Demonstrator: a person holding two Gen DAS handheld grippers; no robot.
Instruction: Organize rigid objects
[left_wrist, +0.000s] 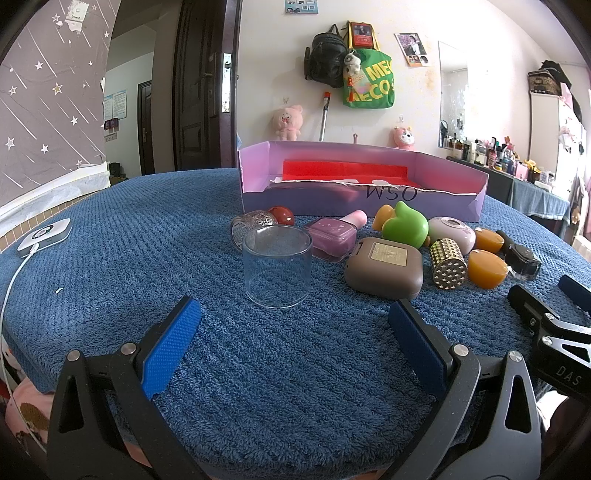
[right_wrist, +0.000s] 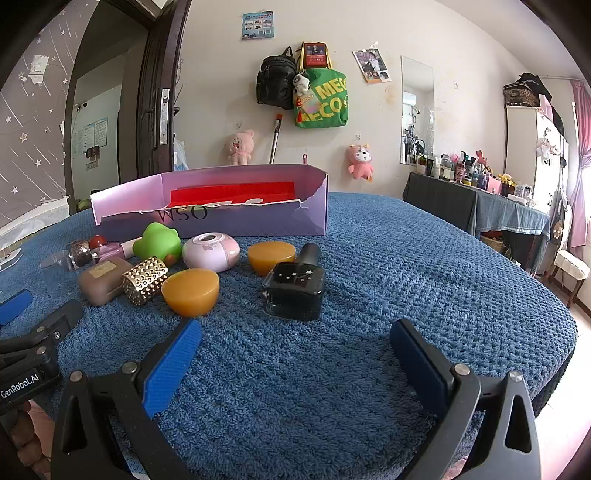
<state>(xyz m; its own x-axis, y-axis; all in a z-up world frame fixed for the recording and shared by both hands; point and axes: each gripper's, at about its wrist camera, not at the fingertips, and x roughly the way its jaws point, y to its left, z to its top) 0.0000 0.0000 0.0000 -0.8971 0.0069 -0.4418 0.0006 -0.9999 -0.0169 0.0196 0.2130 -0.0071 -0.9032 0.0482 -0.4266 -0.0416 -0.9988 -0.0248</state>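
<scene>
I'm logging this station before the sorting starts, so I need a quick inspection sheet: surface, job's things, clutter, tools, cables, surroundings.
Surface: blue textured cloth covers the table.
Job's things: open purple cardboard box with red lining at the back; in front of it a clear plastic cylinder, pink square bottle, green rubber toy, brown rounded case, gold studded cylinder, two orange half-domes, black square bottle.
Clutter: white device at the left edge.
Tools: left tool and right tool both open, holding nothing.
Cables: white cable runs from the device.
Surroundings: bags and plush toys on the wall, a dresser of bottles.
</scene>
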